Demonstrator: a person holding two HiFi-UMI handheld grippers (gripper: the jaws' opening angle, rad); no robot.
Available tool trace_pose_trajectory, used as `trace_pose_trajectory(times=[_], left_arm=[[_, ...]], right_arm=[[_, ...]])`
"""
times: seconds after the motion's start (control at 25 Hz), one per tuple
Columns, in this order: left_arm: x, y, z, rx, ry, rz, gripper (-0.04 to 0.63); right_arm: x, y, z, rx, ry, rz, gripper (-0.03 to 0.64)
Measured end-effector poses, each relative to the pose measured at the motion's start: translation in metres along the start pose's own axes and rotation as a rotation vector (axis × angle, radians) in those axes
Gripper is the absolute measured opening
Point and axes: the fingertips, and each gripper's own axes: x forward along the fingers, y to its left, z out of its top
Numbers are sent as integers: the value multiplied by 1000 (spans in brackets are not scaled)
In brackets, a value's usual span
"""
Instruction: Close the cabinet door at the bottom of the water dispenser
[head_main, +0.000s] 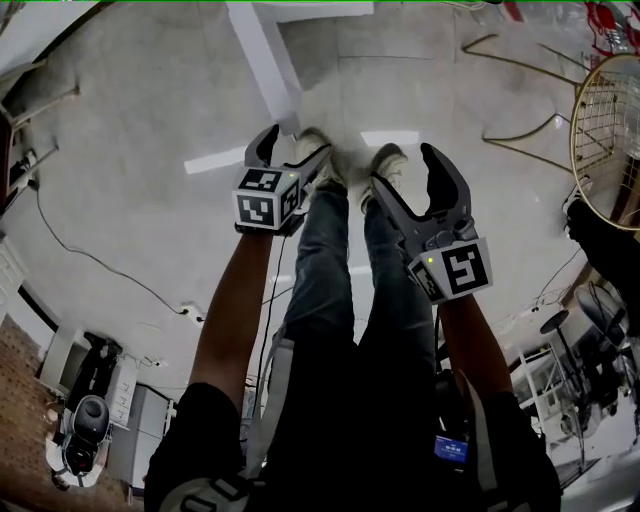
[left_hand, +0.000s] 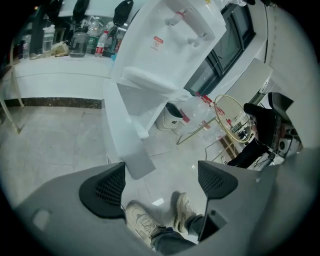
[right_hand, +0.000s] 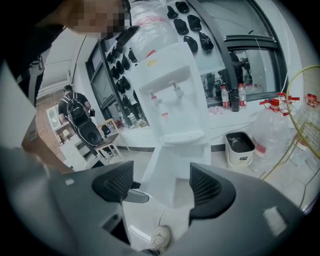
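Observation:
The white water dispenser (right_hand: 174, 95) stands ahead on the pale floor. Its bottom cabinet door (right_hand: 159, 175) hangs swung out toward me. In the left gripper view the cabinet door (left_hand: 124, 132) juts forward below the dispenser (left_hand: 165, 45). From the head view the door (head_main: 265, 60) is a white slab beyond my shoes. My left gripper (head_main: 293, 147) and right gripper (head_main: 403, 168) hover side by side above my feet, short of the door. The left gripper (left_hand: 160, 175) and the right gripper (right_hand: 162, 180) are both open, with nothing between their jaws.
A white bin (right_hand: 239, 147) and a large clear water jug (right_hand: 272, 130) sit right of the dispenser. A gold wire frame (head_main: 605, 120) stands at the right. A cable (head_main: 100, 265) crosses the floor at the left. Bottles line a counter (left_hand: 75, 42). Another person (right_hand: 75, 107) stands far left.

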Motion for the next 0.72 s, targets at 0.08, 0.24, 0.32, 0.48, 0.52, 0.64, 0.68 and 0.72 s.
trace_pose_trajectory(times=[0.08,0.24,0.32,0.48,0.52,0.64,0.68,0.72], left_arm=[[2,-3,1,8,8,-3,463],[5,-9,1,18,32,-13,462],[8,-13,3,26,41,-18,462],[14,-20,6,28,52,-13,460],[15,-21,6,27,52,-10,456],[20,-25,11,22,44,-5,448],[22,-27,12,19,40,-3,448],[24,-29,13,16,38,-1,448]], right_arm=[[1,-2,6,18,-15,-11,348],[0,-10,12,37,-26,-26,345],[0,-17,14,34,-28,-29,344],[-2,-29,18,31,-31,-22,341],[-2,-30,19,30,-28,-17,339],[0,-37,21,21,-21,3,336],[1,-39,21,17,-19,11,336],[1,-42,20,14,-16,17,336]])
